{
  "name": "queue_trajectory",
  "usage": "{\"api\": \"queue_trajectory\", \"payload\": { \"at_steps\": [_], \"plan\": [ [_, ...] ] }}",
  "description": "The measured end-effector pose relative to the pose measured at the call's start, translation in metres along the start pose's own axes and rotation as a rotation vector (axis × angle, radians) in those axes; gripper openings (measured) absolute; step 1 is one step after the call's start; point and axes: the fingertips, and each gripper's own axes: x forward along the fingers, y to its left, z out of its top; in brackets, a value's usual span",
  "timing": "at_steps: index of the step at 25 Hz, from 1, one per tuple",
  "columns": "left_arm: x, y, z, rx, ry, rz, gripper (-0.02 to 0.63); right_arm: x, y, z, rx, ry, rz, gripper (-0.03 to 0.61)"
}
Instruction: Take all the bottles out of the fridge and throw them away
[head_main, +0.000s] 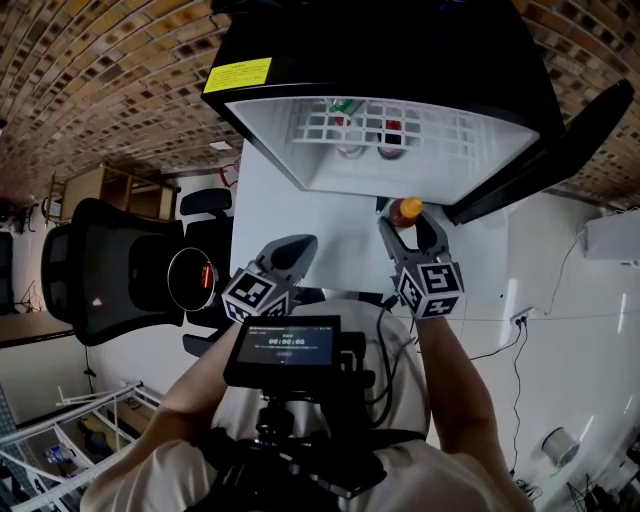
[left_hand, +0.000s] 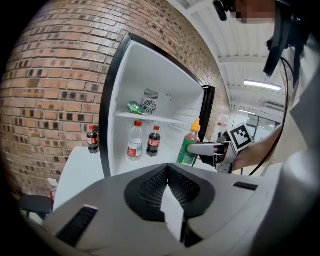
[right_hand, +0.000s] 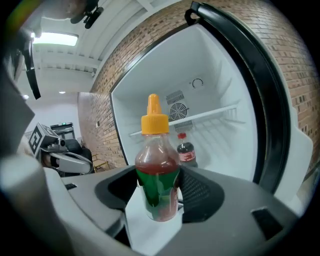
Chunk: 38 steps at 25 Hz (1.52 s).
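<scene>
Gripping orange-capped bottle (right_hand: 158, 167) upright between jaws, right gripper (right_hand: 159, 200) clamps low on body, probably for steady carry to bin. Left gripper (left_hand: 169, 186) jaws closed, empty, idle. Ahead of left jaws: open fridge (left_hand: 150, 75), water bottle (left_hand: 134, 141) and cola bottle (left_hand: 154, 142) inside, not yet removed.

No legible text or numbers.

Two cola bottles (left_hand: 154, 142) (left_hand: 92, 140), one clear bottle (left_hand: 135, 143), one orange-capped bottle (right_hand: 157, 175) — and one fridge (left_hand: 150, 70).

Orange-capped bottle (right_hand: 159, 170) upright before open fridge (left_hand: 150, 70); water bottle (left_hand: 135, 142) and cola bottle (left_hand: 154, 142) inside.
</scene>
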Motion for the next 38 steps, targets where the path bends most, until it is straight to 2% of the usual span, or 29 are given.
{"api": "queue_trajectory", "payload": {
  "at_steps": [18, 24, 38],
  "plan": [
    [-0.080, 0.055, -0.017, -0.050, -0.082, 0.053, 0.005, 0.029, 0.154, 0.014, -0.061, 0.023, 0.236, 0.264],
    [-0.105, 0.072, -0.032, -0.034, -0.104, 0.088, 0.005, 0.041, 0.197, 0.015, -0.087, 0.037, 0.324, 0.263],
    [-0.136, 0.091, -0.045, -0.060, -0.124, 0.142, 0.017, 0.073, 0.257, 0.015, -0.111, 0.081, 0.471, 0.262]
  ]
}}
